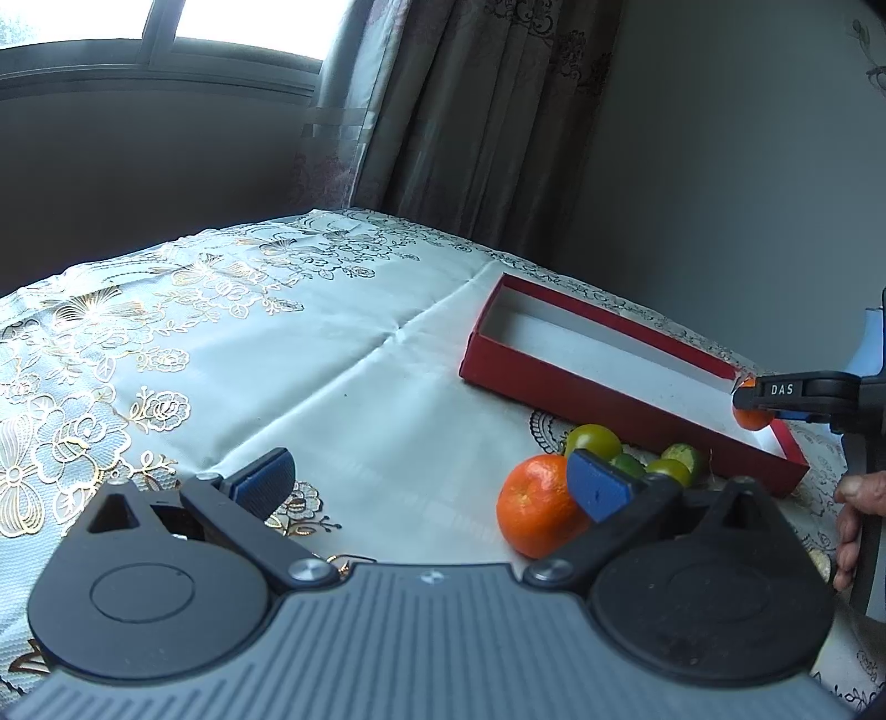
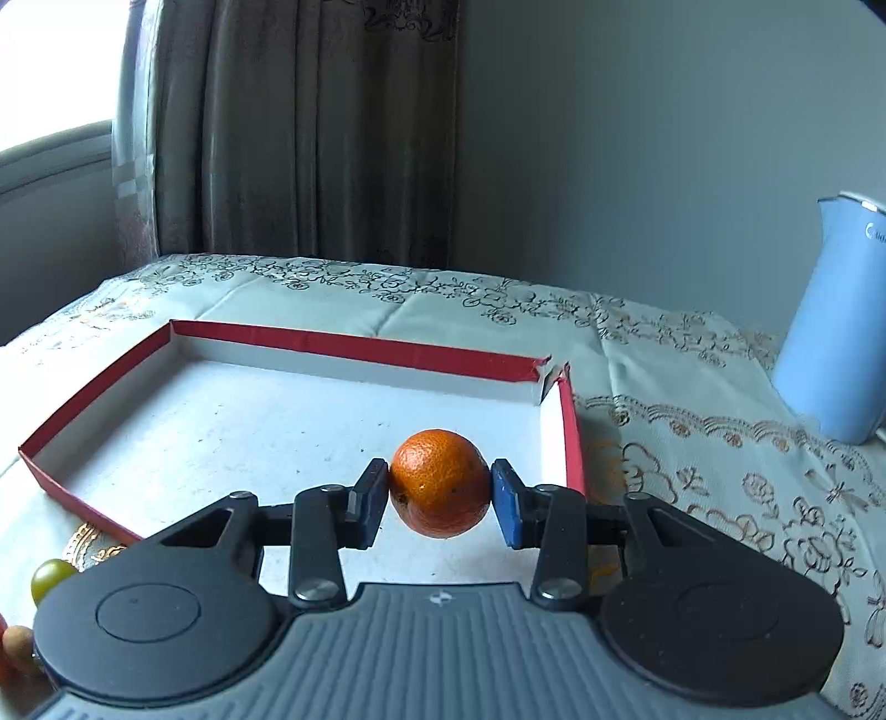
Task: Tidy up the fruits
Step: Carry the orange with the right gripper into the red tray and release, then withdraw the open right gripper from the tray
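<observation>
- The left gripper [image 1: 429, 487] hangs low over the tablecloth [image 1: 221, 360], fingers spread wide, nothing between them.
- Just beyond it an orange [image 1: 534, 507] lies beside several green fruits [image 1: 592, 443].
- The right gripper [image 2: 439, 498] is clamped on a second orange [image 2: 440, 483], above the near right part of the red box [image 2: 343, 346].
- A blue jug [image 2: 830, 343] stands to the right.
- Farther back hang curtains [image 2: 304, 127], beside a window [image 1: 155, 33] and a plain grey wall [image 2: 637, 138].
</observation>
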Demonstrator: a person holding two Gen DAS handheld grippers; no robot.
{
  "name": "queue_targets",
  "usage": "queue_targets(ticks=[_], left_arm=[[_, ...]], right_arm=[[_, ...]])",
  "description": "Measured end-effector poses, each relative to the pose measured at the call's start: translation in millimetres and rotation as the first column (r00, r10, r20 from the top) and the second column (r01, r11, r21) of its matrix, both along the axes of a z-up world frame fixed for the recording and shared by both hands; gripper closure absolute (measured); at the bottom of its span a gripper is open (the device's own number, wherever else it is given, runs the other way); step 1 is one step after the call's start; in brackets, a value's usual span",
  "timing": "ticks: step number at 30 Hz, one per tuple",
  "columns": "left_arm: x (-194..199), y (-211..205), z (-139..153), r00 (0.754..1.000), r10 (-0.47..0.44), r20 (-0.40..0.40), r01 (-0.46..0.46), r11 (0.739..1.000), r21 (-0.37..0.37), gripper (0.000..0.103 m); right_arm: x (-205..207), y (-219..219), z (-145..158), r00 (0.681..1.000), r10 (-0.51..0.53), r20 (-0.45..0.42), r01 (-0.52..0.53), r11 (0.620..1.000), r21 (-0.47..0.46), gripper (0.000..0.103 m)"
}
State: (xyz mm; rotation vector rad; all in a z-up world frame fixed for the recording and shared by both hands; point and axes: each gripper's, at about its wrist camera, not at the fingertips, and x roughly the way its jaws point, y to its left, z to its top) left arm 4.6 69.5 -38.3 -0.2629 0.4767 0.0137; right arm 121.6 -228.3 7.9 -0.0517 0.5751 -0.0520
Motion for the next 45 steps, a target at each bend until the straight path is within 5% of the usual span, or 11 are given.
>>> queue_targets(ticks=[14,16,18,19,32,38,45], left_arm=[[0,1,-1,1.000,0.015,-0.006,-0.015,1.000,0.001,0.000],[0,1,-1,1.000,0.018,-0.005,-0.018,1.000,0.002,0.000],[-1,1,-1,1.000,0.020,-0.005,-0.020,1.000,0.003,0.000],[-1,1,-1,1.000,0.022,-0.005,-0.022,1.000,0.003,0.000],[-6,1,0,0.999,0.048,0.010,-0.048,0.999,0.010,0.000],[-7,7,1,0.999,0.024,-0.026,-0.024,1.000,0.000,0.000],[-5,7,3,0.998,0.050,-0.023,-0.047,0.993,0.106,0.000]], right_arm=[[11,-3,2,0.999,-0.015,-0.042,0.015,1.000,0.005,0.063],[10,-2,4,0.999,-0.018,-0.033,0.018,1.000,-0.003,0.056],[7,-2,9,1.000,-0.021,-0.008,0.021,1.000,-0.009,0.029],[4,-2,12,1.000,-0.022,0.009,0.022,1.000,-0.012,0.026],[-99,-72,44,0.955,-0.087,0.285,0.045,0.987,0.152,0.019],[-122,-116,11,0.943,-0.194,0.269,0.146,0.971,0.187,0.019],[-114,-125,-3,0.958,-0.189,0.216,0.134,0.960,0.246,0.019]])
